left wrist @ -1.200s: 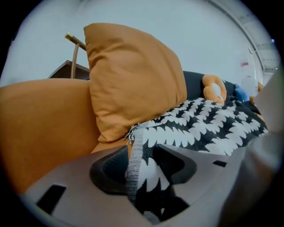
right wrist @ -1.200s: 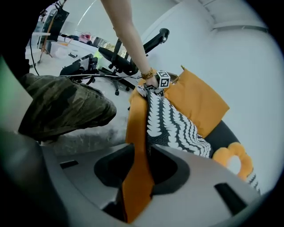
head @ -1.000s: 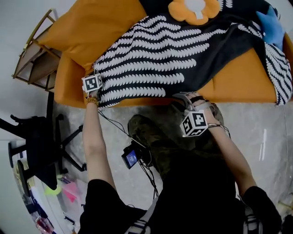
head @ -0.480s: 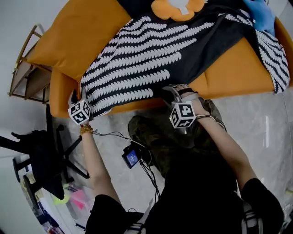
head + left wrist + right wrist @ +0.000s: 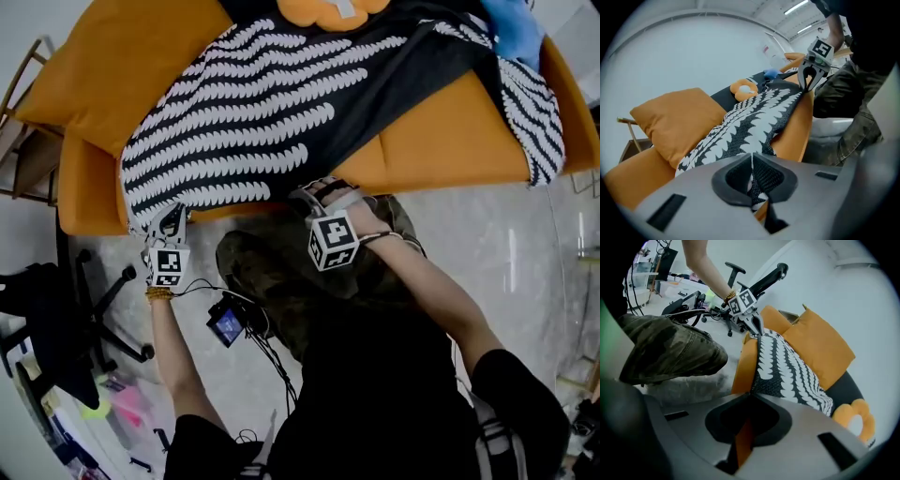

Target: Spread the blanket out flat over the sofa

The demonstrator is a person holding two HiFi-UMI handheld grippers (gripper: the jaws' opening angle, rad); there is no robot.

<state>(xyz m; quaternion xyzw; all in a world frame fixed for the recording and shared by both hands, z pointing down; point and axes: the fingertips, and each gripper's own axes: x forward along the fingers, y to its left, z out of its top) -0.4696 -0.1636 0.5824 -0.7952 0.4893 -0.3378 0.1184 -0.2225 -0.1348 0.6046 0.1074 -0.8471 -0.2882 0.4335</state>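
1. The blanket (image 5: 262, 103) lies on the sofa (image 5: 450, 141) at a slant. Its striped part covers the seat at the sofa's cushion (image 5: 122, 66) end. The rest climbs toward the sofa's back and reaches the opposite end, where a fold hangs over the sofa's arm beside a blue thing (image 5: 511, 28).
2. A wedge of the sofa's seat is bare along the sofa's front edge, toward the end away from the cushion.
3. Our left hand-held gripper (image 5: 172, 217) sits at the sofa's front corner on the cushion end. Its jaws have just been closing and now pinch the blanket's corner, and in the left gripper view we see the patterned cloth squeezed between the pads.
4. Our right hand-held gripper (image 5: 314, 192) is at the sofa's front edge, near its middle. Its jaws have also just been closing, and their tips meet on the blanket's hem.
5. So both grips are on the same hem, which runs along the sofa's front edge from one to the other.
6. The bare wedge lies beyond the right hand-held gripper, further along the sofa's front edge, and well apart from the left one. The right is plainly the nearer.
7. We judge that the coming move turns on this. The hem has to travel along the sofa's length, away from the cushion end, with the left grip anchoring the corner.
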